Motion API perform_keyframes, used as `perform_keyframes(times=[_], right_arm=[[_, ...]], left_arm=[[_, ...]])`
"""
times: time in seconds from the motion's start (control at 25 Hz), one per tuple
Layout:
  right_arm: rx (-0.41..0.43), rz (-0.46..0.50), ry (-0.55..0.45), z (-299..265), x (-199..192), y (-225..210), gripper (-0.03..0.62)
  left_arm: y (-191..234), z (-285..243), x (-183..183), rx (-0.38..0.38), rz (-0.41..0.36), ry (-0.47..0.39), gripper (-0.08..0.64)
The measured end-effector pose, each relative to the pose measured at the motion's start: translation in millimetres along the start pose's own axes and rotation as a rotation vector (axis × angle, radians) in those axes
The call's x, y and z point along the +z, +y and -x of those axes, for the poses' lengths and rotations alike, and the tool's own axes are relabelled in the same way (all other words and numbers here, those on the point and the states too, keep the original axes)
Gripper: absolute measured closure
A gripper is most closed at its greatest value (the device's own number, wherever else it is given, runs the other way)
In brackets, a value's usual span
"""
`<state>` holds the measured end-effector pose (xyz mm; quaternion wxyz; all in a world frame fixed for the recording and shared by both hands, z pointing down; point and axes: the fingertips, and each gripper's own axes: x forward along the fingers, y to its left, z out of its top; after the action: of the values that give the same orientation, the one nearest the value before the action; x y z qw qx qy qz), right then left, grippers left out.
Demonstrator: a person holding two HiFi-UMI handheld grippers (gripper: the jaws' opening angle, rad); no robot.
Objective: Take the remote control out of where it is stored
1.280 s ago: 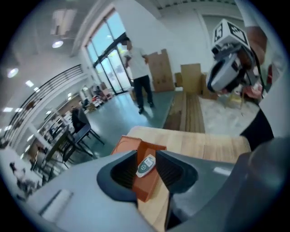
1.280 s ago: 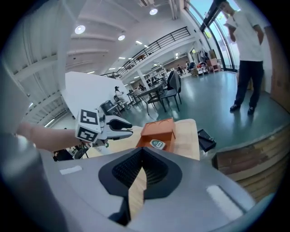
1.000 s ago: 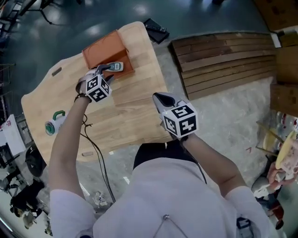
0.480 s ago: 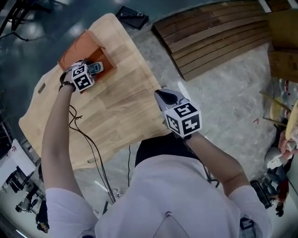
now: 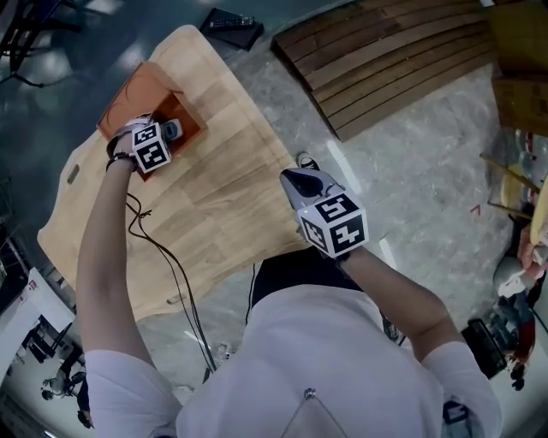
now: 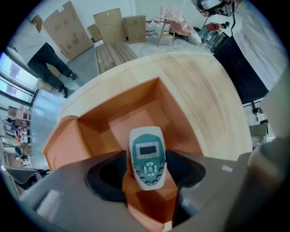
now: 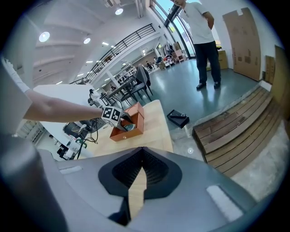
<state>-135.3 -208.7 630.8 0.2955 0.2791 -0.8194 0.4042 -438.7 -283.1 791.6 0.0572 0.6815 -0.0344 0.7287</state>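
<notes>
The remote control (image 6: pixel 146 156) is white with a teal face and a small screen. My left gripper (image 6: pixel 146 168) is shut on its lower half, and its top end points into the open orange box (image 6: pixel 131 120). The remote sits over the box's near corner. In the head view the left gripper (image 5: pixel 158 137) is at the box (image 5: pixel 137 90) on the table's far left, with the remote (image 5: pixel 170 130) showing beside the marker cube. My right gripper (image 5: pixel 301 182) hangs over the table's near edge, shut and holding nothing. Its own view shows the shut right gripper (image 7: pixel 142 158) and the distant box (image 7: pixel 131 121).
The light wooden table (image 5: pixel 214 197) carries a dark cable (image 5: pixel 167 261) near my left arm. A black case (image 5: pixel 231 26) lies on the floor beyond the table, next to a wooden slatted pallet (image 5: pixel 385 60). A person (image 7: pixel 205 43) stands far off. Cardboard boxes (image 6: pixel 111 25) line the wall.
The head view has swung, so the table sits differently in the frame. My left gripper stays at the box's front with the remote. The right gripper has hardly moved.
</notes>
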Motion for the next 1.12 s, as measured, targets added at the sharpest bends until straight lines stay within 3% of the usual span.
perform_keyframes(times=[0.4, 0.64, 0.88, 1.12], right_arm=[[0.011, 0.023, 0.01, -2, -6, 7, 0.565], [0.001, 0.015, 0.016, -1, -12, -2, 0.565], [-0.001, 0.02, 0.012, 3, -8, -4, 0.565], [-0.008, 0.03, 0.008, 8, -1, -5, 0.565]], left_arm=[[-17, -17, -3, -0.046, -0.034, 0.065, 0.279], [-13, -16, 4, -0.028, -0.008, 0.018, 0.28], [-10, -13, 3, -0.016, 0.087, -0.029, 0.285], [-1, 9, 1, 0.028, 0.231, -0.104, 0.287]])
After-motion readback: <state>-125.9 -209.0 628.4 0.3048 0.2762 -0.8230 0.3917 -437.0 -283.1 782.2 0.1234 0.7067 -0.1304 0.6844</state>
